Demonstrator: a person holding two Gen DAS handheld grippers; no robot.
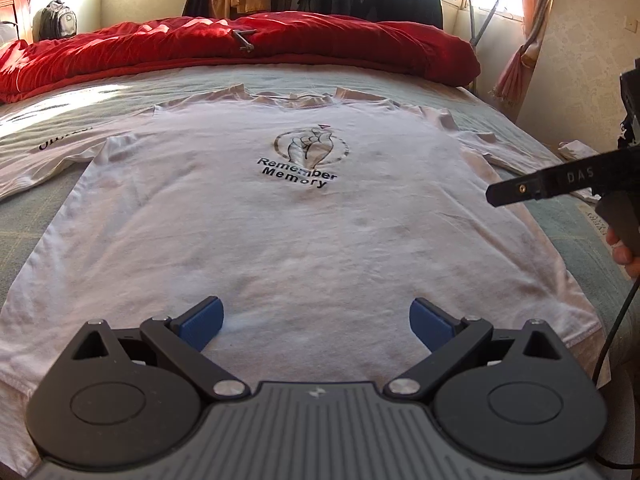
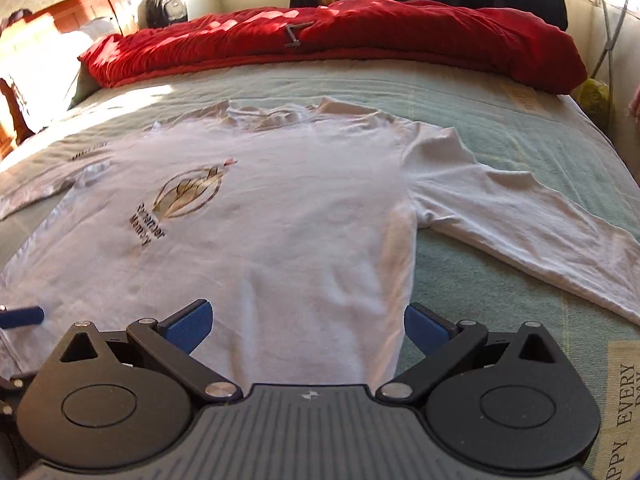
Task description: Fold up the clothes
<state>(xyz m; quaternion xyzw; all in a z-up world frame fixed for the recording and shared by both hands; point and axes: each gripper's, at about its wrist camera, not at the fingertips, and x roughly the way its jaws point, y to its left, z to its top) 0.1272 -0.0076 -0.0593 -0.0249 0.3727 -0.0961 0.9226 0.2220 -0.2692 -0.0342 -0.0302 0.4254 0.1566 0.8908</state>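
The left gripper [image 1: 316, 322], blue pads spread wide and empty, hovers above the hem of a white long-sleeved cotton shirt [image 1: 280, 216] lying flat on the pale green bedspread [image 2: 500, 120]. The right gripper [image 2: 308, 326] gapes likewise, holding nothing, over the shirt's right edge.

Left gripper [image 1: 316, 322], right gripper [image 2: 307, 325]: black linkages, blue pads [image 1: 202, 322], silver screws, ribbed grey housing.

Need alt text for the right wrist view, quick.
A white long-sleeved shirt lies flat, print up, on a green bed cover, one sleeve stretched out right. The open right gripper hovers over its hem edge; a red duvet is bunched beyond.
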